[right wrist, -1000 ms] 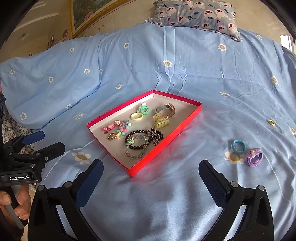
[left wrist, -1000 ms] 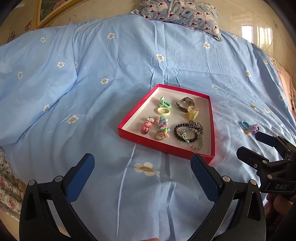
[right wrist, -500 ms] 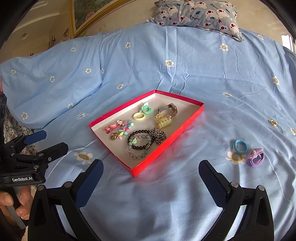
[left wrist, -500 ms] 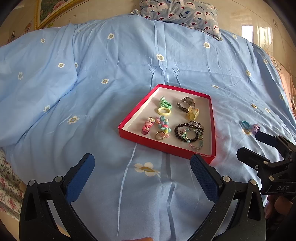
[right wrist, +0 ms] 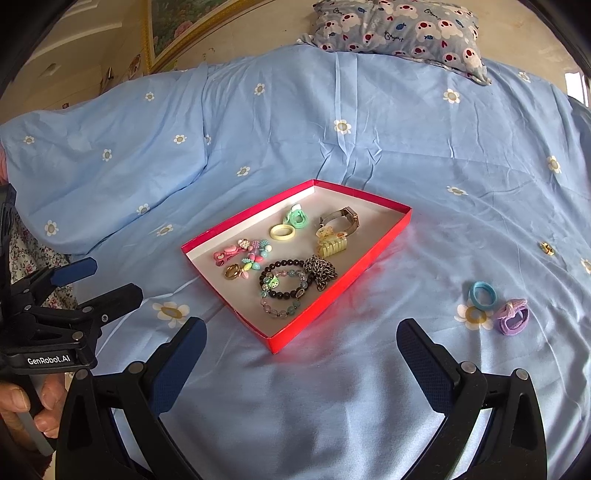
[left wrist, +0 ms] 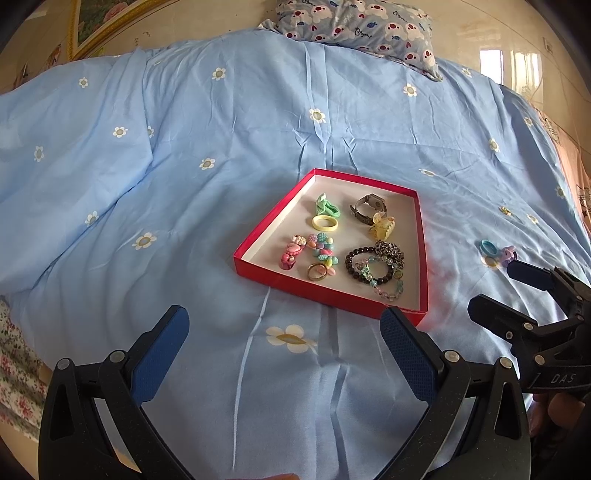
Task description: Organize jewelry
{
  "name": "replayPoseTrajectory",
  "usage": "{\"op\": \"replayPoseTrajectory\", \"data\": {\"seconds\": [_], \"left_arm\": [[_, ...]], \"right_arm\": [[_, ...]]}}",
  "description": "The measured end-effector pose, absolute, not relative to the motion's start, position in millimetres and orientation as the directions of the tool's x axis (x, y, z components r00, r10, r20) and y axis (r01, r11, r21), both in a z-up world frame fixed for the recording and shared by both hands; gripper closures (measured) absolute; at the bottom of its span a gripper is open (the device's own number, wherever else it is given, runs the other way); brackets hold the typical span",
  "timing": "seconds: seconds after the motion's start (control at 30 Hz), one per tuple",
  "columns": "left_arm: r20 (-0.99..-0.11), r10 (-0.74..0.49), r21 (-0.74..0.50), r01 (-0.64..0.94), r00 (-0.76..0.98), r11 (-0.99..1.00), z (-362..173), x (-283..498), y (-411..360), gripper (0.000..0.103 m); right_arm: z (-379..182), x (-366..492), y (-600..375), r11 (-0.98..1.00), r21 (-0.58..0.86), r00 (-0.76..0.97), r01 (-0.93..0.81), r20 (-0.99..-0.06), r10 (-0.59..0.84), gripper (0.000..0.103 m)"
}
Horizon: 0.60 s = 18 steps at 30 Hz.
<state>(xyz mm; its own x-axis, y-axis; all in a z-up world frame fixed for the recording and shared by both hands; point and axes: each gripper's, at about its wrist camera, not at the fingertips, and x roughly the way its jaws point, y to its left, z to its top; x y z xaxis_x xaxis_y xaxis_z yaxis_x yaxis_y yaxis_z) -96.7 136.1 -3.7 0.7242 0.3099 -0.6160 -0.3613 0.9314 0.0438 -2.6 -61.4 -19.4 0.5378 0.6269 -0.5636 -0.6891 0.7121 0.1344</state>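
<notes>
A red tray [left wrist: 325, 291] [right wrist: 332, 295] lies on the blue bedspread and holds several pieces: a watch [left wrist: 369, 206], a yellow ring [left wrist: 325, 223], beaded bracelets [left wrist: 369, 266] and hair clips [right wrist: 236, 254]. On the cover to its right lie a blue hair tie [right wrist: 482, 294], a purple hair tie [right wrist: 511, 317] and a small gold ring [right wrist: 547, 248]. My left gripper [left wrist: 284, 339] is open and empty, in front of the tray. My right gripper [right wrist: 301, 349] is open and empty, near the tray's front corner.
A patterned pillow [right wrist: 399, 29] lies at the head of the bed. A framed picture [right wrist: 184, 26] hangs on the wall at the back left. The bed's left edge with a floral sheet [left wrist: 14, 365] is beside my left gripper.
Both grippers drift slightly; the tray and the hair ties sit a little higher in the right wrist view. Nothing was taken hold of or let go.
</notes>
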Motion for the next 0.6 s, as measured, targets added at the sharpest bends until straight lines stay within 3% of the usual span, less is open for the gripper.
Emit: {"op": "replayPoseTrajectory", "data": {"seconds": [0.6], "left_arm": [[-0.622, 0.308, 0.049, -0.357, 0.720, 0.933, -5.6, -97.0, 136.8, 0.000]], "right_arm": [[-18.2, -2.9, -60.6, 0.710, 0.132, 0.535, -0.691, -0.567, 0.626, 0.000]]}}
